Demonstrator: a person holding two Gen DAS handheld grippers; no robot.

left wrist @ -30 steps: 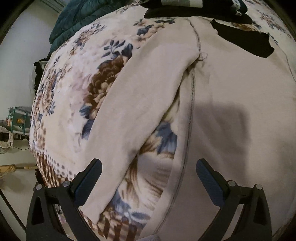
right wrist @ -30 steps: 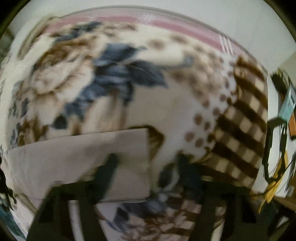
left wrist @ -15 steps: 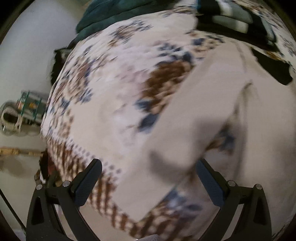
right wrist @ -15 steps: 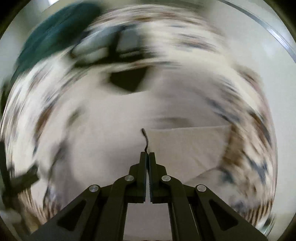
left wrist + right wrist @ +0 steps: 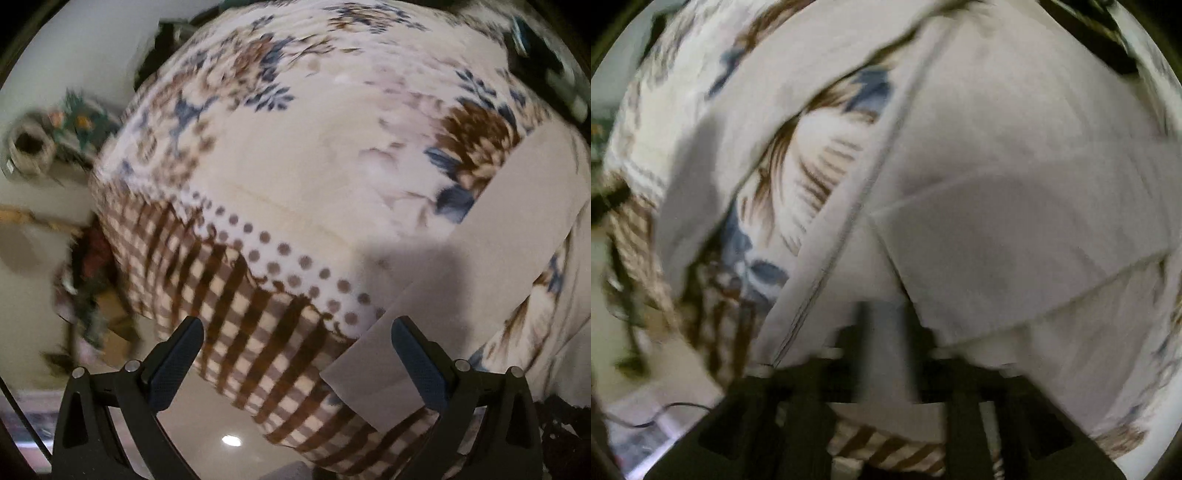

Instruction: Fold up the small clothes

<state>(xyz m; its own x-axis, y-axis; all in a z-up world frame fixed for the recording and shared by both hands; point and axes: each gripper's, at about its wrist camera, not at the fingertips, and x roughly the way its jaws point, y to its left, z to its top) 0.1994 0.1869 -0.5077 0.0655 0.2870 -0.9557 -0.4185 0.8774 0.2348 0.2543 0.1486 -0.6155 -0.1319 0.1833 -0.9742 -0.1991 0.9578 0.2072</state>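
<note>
A pale beige long-sleeved garment (image 5: 1015,155) lies spread on a flowered blanket (image 5: 295,158). In the left wrist view one long sleeve (image 5: 480,243) runs from upper right down to its cuff end near my left gripper (image 5: 295,354), which is open and empty above the blanket's checked border. In the right wrist view, blurred by motion, my right gripper (image 5: 882,321) looks shut on the end of the other sleeve (image 5: 1015,266), which lies folded across the garment's body.
The blanket covers a bed whose checked edge (image 5: 240,332) drops to a pale floor (image 5: 207,424). Clutter and a basket (image 5: 29,147) sit on the floor at left. Dark clothes (image 5: 546,66) lie at the far right of the bed.
My left gripper has swung left from the garment's body toward the bed edge and the sleeve's cuff. My right gripper shut on the other sleeve and carried it across the garment.
</note>
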